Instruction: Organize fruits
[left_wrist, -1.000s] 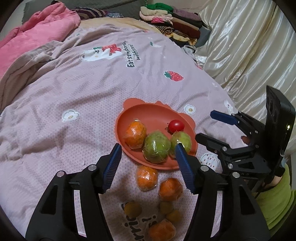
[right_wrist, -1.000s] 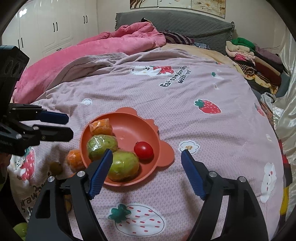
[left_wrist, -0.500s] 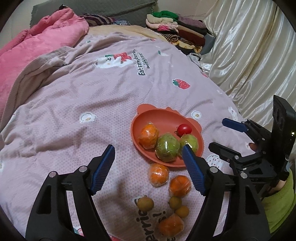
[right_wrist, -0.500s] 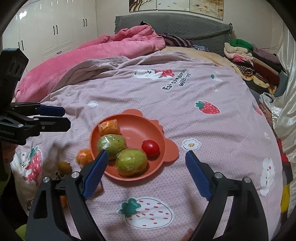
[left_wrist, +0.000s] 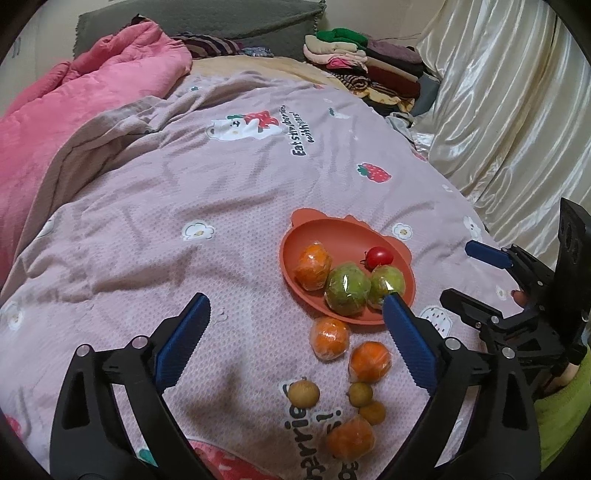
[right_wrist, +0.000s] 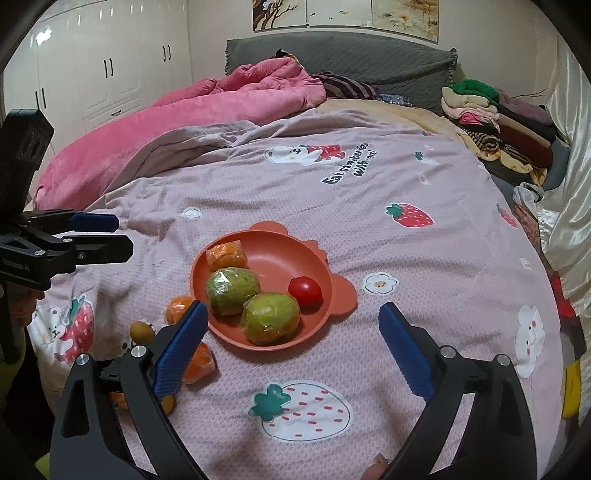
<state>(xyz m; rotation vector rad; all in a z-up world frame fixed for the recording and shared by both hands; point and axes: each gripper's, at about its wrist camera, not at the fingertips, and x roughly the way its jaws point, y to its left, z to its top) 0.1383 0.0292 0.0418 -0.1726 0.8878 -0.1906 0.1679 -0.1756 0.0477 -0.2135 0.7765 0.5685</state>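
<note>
Both grippers, left and right, hover spread wide, holding nothing, above the bedspread.

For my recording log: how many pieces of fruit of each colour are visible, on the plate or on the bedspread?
Orange wrapped fruits: 4 (one on the plate, three on the bedspread)
Green wrapped fruits: 2
Red tomato: 1
Small brownish-yellow fruits: 3
Total: 10

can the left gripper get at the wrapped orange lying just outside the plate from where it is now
Probably yes: the left gripper is open, and the plastic-wrapped orange beside the orange-red bear-eared plate lies uncovered on the bedspread between its fingers, nothing above it.
</note>
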